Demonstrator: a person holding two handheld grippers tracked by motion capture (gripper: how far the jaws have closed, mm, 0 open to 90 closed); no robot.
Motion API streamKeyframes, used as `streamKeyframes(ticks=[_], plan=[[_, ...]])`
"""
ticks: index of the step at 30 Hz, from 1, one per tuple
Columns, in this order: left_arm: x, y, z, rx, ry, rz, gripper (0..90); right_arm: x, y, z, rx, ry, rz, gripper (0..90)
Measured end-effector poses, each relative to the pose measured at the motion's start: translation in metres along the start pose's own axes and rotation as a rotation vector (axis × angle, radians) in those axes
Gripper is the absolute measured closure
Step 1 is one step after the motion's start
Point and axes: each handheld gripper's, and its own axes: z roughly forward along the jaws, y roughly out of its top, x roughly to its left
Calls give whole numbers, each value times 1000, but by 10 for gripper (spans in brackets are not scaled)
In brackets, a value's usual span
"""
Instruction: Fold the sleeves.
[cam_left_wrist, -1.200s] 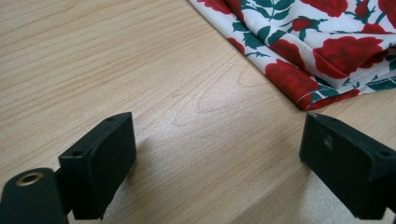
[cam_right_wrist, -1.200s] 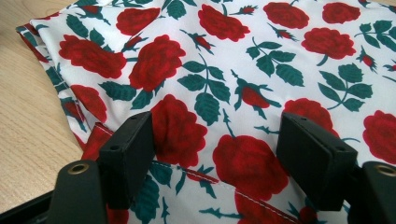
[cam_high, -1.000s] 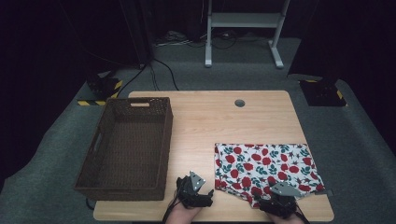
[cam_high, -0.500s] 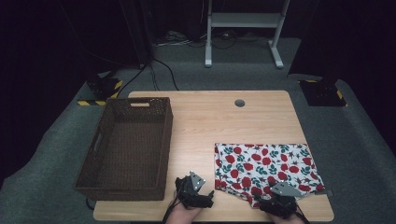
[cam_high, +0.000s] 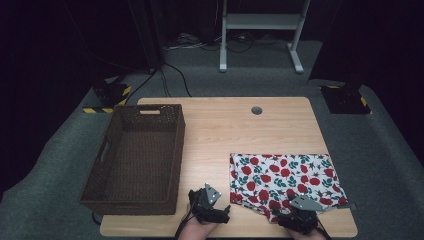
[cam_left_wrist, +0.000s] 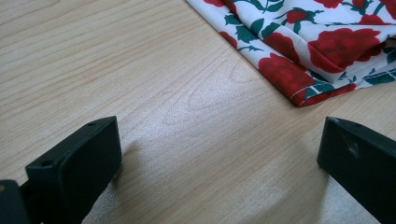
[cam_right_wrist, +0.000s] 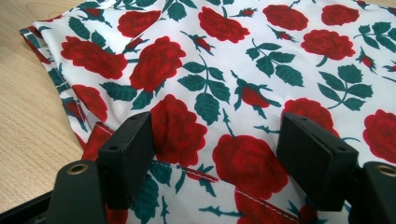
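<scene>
1. Dark curtains and grey carpet ring a pale wooden table (cam_high: 225, 130), and the person's hands come in at its near edge.

2. Nearest, at the near edge, the left gripper (cam_left_wrist: 219, 154) hovers low over bare wood with its jaws wide apart and nothing between them. The cloth's folded corner lies just beyond it, not touching.

3. Beside it, toward the near right corner, the right gripper (cam_right_wrist: 215, 149) sits over the cloth's near hem. Its jaws are spread apart, one on each side of a red rose, and they grip nothing yet.

4. Next comes the cloth (cam_high: 285, 177), a white fabric printed with red roses and green leaves. It lies flat on the right half of the table, reaching close to the right edge.

5. It looks thin, light and limp, so it should sag and slide when lifted. Folded layers show at its left edge (cam_right_wrist: 60, 93), and a careless pinch there may catch one layer alone.

6. A stitched hem (cam_right_wrist: 205, 179) runs between the right jaws, and I judge it the firmest place to hold. The near left corner (cam_left_wrist: 308, 95) would suit the other gripper.

7. Farther off, a dark woven basket (cam_high: 135, 155) stands empty along the left edge, well apart from the cloth.

8. Farthest, a small round hole (cam_high: 257, 110) sits near the far edge.
</scene>
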Motion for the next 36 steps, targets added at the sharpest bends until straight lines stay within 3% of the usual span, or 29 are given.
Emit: streamKeyframes(ticks=[8, 11, 14, 28, 32, 36], plan=[[0, 5, -2, -26, -15, 7, 4, 0, -1, 0, -5, 3, -1, 269], [0, 9, 0, -38, -69, -12, 4, -1, -1, 0, -5, 11, 3, 263], [-2, 15, 2, -43, -59, 12, 4, -2, -1, 0, -7, 21, 6, 259], [14, 46, 8, -111, -96, -66, 4, -2, -1, -1, -9, 23, 13, 258], [14, 58, 9, -127, -104, -37, 12, -2, -1, 0, -8, 19, 9, 257], [15, 66, 12, -125, -123, -35, 51, -2, -1, -1, -7, 19, 11, 257]])
